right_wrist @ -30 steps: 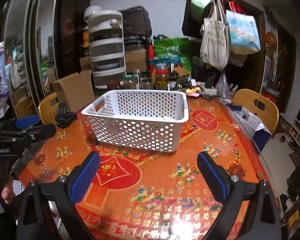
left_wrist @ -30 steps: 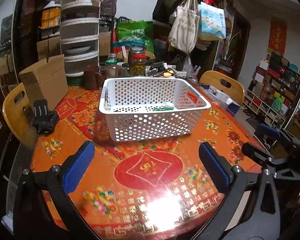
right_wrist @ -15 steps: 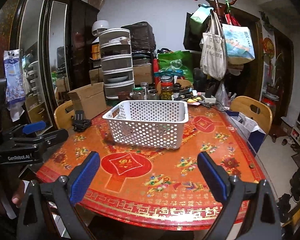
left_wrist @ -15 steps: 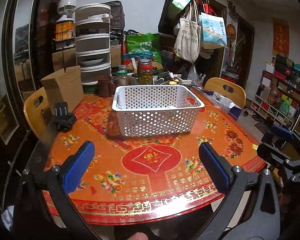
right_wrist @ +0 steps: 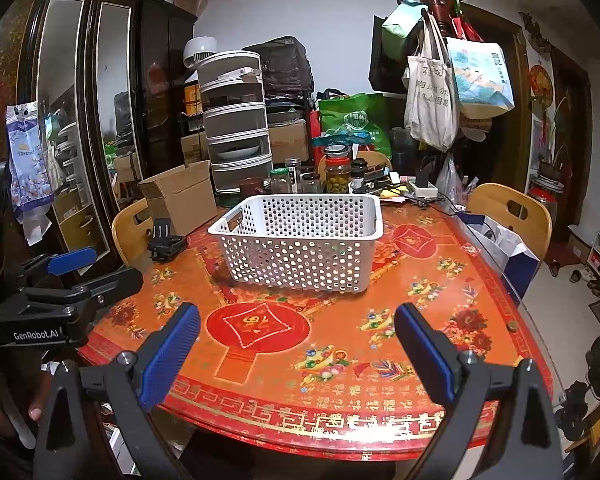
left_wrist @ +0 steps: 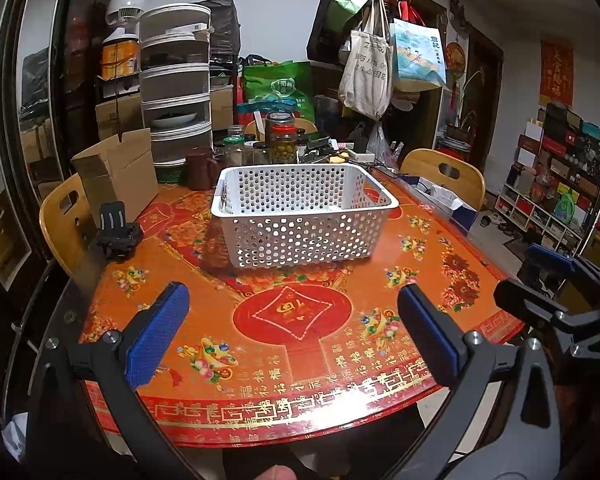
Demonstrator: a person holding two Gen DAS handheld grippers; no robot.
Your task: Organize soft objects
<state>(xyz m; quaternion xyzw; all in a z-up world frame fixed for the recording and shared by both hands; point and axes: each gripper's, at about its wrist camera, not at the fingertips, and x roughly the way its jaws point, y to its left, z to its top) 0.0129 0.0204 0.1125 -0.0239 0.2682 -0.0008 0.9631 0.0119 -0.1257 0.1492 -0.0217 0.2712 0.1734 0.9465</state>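
A white perforated basket (left_wrist: 304, 216) stands in the middle of the round orange-red table (left_wrist: 300, 340); it also shows in the right wrist view (right_wrist: 300, 240). Its contents are hidden by its walls. My left gripper (left_wrist: 294, 332) is open and empty, held back above the table's near edge. My right gripper (right_wrist: 298, 350) is open and empty, also above the near edge. Each gripper shows in the other's view: the right one at the far right (left_wrist: 556, 280), the left one at the far left (right_wrist: 60, 280). No soft object shows on the table.
A black camera mount (left_wrist: 118, 232) lies at the table's left. A cardboard box (left_wrist: 116, 176), a brown mug (left_wrist: 200, 168) and several jars (left_wrist: 280, 140) crowd the far edge. Wooden chairs (left_wrist: 444, 176) stand around. A coat rack with bags (left_wrist: 376, 72) stands behind.
Both grippers have pulled back and up from the basket, so more of the table and its near edge shows. Both stay open and empty.
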